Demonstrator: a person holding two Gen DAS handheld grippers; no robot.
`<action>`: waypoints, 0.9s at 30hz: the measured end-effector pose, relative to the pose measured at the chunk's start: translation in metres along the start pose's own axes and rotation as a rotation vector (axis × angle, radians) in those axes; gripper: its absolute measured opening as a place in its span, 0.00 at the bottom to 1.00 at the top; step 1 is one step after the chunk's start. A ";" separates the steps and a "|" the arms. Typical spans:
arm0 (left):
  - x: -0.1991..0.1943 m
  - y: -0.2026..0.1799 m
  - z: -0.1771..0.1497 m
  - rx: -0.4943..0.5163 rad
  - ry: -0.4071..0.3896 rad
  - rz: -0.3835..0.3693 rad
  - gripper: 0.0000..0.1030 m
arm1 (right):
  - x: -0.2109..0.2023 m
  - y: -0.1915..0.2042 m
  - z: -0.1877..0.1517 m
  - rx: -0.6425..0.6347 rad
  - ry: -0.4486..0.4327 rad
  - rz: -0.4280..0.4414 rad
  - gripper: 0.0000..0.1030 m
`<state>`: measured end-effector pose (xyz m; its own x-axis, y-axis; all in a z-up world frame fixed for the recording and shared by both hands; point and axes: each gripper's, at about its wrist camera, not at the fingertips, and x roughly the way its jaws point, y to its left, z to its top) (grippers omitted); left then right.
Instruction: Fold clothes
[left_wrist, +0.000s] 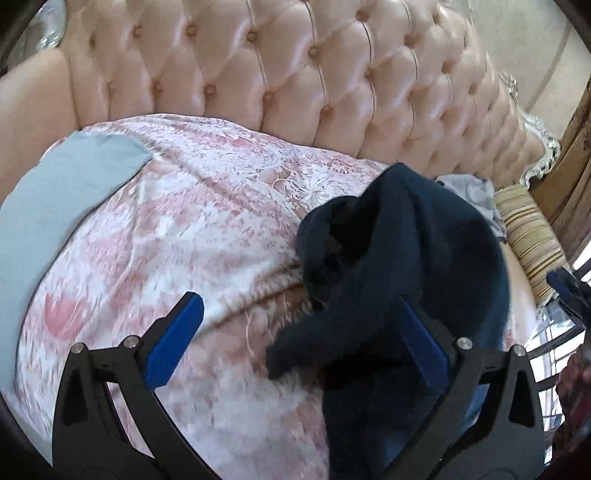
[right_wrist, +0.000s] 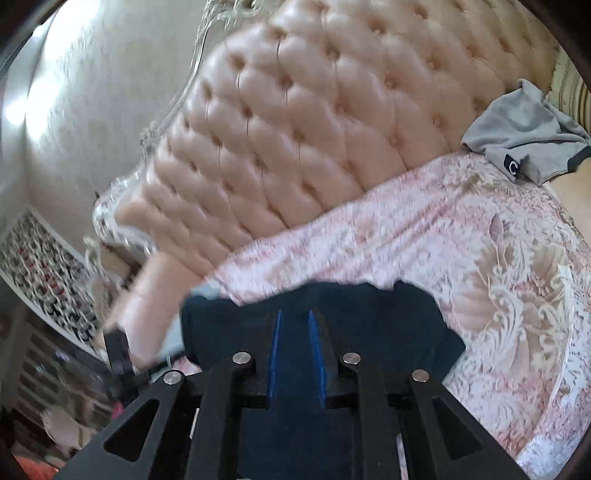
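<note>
My right gripper has its jaws drawn nearly together, with the dark navy garment bunched between and around the blue pads; it looks like a pinch on the cloth, though the fabric is so dark I cannot see how much of it the pads really have. My left gripper stands with its jaws spread wide and holds nothing; the same garment hangs in a rumpled drape across its right finger, with one loose tail trailing onto the pink floral bedspread. The first risk, as I judge it, is a thin grip on the right: if only a fold edge is caught, the weight of the hanging cloth could pull it free and drop the piece in a heap. The second is on the left: closing where I am now would likely catch a random wad rather than a hem or shoulder, and the fold would start crooked. The trailing tail could also drag and twist on the bedspread. Farther out, a pale blue cloth lies flat to one side and a grey garment sits crumpled against the tufted headboard, well apart from my work, so neither should tangle in.
</note>
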<state>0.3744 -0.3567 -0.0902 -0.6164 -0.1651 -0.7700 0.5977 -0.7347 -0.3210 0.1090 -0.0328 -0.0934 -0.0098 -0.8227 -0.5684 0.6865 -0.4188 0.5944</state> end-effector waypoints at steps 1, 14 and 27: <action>0.007 -0.004 0.005 0.033 0.016 -0.003 1.00 | 0.004 0.003 -0.004 0.001 0.012 0.001 0.28; 0.028 -0.033 -0.002 0.094 0.083 -0.163 0.10 | 0.057 0.014 -0.047 0.083 0.123 -0.077 0.33; -0.001 -0.036 -0.006 -0.008 0.067 -0.292 0.10 | 0.102 0.110 -0.015 -0.185 0.148 -0.189 0.34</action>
<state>0.3565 -0.3261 -0.0809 -0.7279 0.0963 -0.6788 0.4041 -0.7396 -0.5383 0.1941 -0.1573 -0.0944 -0.0539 -0.6662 -0.7438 0.8032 -0.4715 0.3641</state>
